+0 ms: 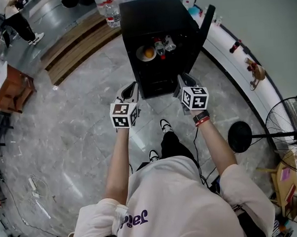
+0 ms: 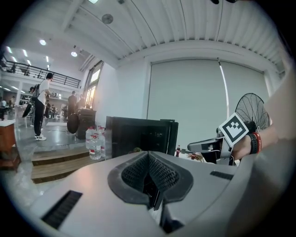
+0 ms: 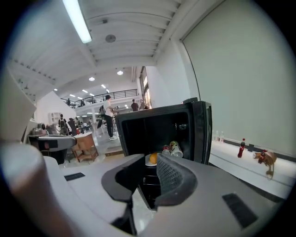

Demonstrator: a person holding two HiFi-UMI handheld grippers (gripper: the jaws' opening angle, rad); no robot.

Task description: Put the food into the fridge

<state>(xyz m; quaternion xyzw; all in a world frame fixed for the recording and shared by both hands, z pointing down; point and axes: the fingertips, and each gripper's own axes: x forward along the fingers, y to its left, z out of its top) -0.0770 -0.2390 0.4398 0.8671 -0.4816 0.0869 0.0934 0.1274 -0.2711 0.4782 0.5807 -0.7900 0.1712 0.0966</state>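
The left gripper (image 1: 130, 87) is held out just in front of the black fridge (image 1: 152, 15), near its lower left corner. Its ribbed pads are pressed together with nothing between them. The fridge stands on the grey marble floor (image 1: 79, 129) with its inside open to view. On its shelf sits a white plate (image 1: 140, 55) with an orange (image 1: 149, 52) on it, and just to the right of that lie two cans (image 1: 164, 43) on their sides. All this food is inside the fridge, beyond and above both grippers and clear of them. The right gripper (image 1: 186, 81) is held near the lower right corner. Its jaws are a narrow gap apart and empty, and the orange shows through the gap. Further right, the fridge door (image 1: 206, 21) stands swung open.
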